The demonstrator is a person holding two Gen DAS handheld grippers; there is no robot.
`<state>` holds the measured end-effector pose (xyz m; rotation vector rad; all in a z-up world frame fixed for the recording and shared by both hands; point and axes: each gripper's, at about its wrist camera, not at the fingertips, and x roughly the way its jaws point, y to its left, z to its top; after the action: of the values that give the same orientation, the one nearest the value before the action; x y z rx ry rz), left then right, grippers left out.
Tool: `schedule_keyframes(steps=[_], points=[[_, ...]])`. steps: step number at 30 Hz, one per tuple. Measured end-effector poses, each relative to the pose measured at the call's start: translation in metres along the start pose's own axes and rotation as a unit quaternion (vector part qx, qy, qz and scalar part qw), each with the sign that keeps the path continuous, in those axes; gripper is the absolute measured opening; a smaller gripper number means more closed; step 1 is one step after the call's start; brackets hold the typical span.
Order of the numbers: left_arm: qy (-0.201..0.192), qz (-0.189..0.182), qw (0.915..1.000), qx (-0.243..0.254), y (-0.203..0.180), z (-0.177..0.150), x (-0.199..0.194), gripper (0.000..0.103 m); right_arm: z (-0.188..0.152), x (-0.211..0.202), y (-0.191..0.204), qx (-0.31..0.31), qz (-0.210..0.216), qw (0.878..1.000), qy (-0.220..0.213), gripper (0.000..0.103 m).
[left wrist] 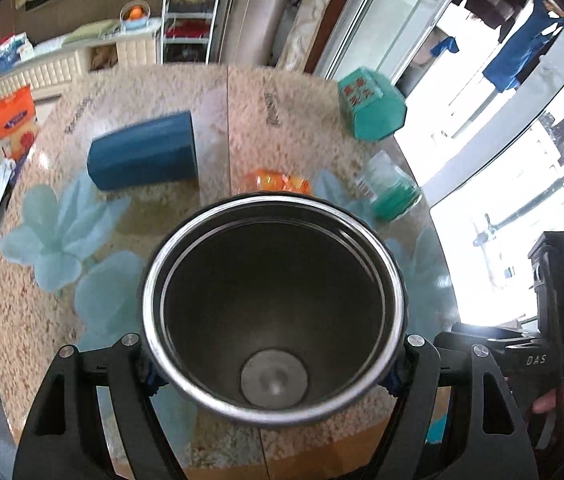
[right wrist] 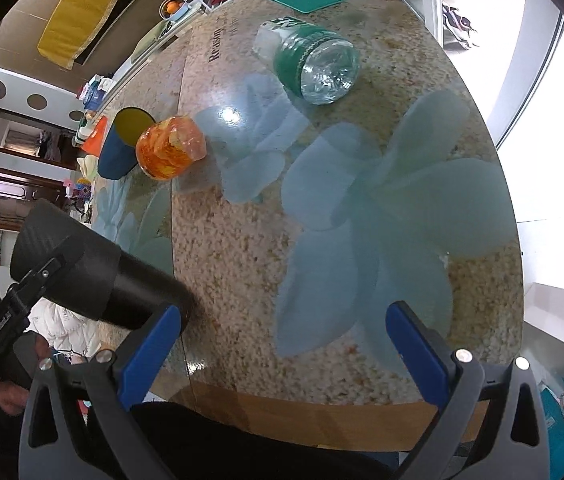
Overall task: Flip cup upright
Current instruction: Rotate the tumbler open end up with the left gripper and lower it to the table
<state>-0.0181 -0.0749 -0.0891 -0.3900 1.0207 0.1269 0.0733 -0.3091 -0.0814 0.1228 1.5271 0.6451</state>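
My left gripper [left wrist: 274, 364] is shut on a black steel-lined cup [left wrist: 274, 304]; its open mouth faces the left wrist camera and I see the bare metal inside. In the right wrist view the same cup [right wrist: 102, 276] hangs tilted at the left, its base end low near the table edge, with the left gripper on its upper end. My right gripper [right wrist: 285, 344] is open and empty, its blue pads [right wrist: 417, 344] above the table's near edge. A blue cup [left wrist: 146, 156] lies on its side at the back left; it also shows in the right wrist view [right wrist: 118, 148].
The round speckled table [right wrist: 242, 264] has pale blue flower prints. On it lie an orange jar [right wrist: 172, 146], a clear bottle with a green label [right wrist: 313, 64] and a teal hexagonal box [left wrist: 371, 106]. Shelves and clutter stand beyond the table's far left.
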Motion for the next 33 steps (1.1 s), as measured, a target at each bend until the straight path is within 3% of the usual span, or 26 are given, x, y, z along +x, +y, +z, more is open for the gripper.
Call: schedule_keyframes(steps=[3,13,23,28,33], points=[[-0.033,0.004,0.9993,0.015,-0.003,-0.001,-0.012,0.08,0.0,-0.003,0.002,-0.004,-0.001,1.0,-0.005,0.103],[-0.077,0.06,0.9922,0.078,-0.033,-0.023,-0.008,0.08,-0.001,-0.01,-0.005,-0.006,0.002,1.0,-0.019,0.103],[-0.112,0.071,0.9856,0.105,-0.044,-0.039,-0.013,0.081,-0.005,-0.012,-0.007,-0.014,0.01,1.0,-0.02,0.103],[-0.132,0.075,0.9809,0.122,-0.051,-0.039,-0.023,0.1,-0.006,-0.01,-0.005,-0.016,0.012,1.0,-0.018,0.103],[-0.11,0.082,0.9827,0.125,-0.051,-0.041,-0.017,0.102,-0.007,-0.011,-0.005,-0.012,0.01,1.0,-0.024,0.103]])
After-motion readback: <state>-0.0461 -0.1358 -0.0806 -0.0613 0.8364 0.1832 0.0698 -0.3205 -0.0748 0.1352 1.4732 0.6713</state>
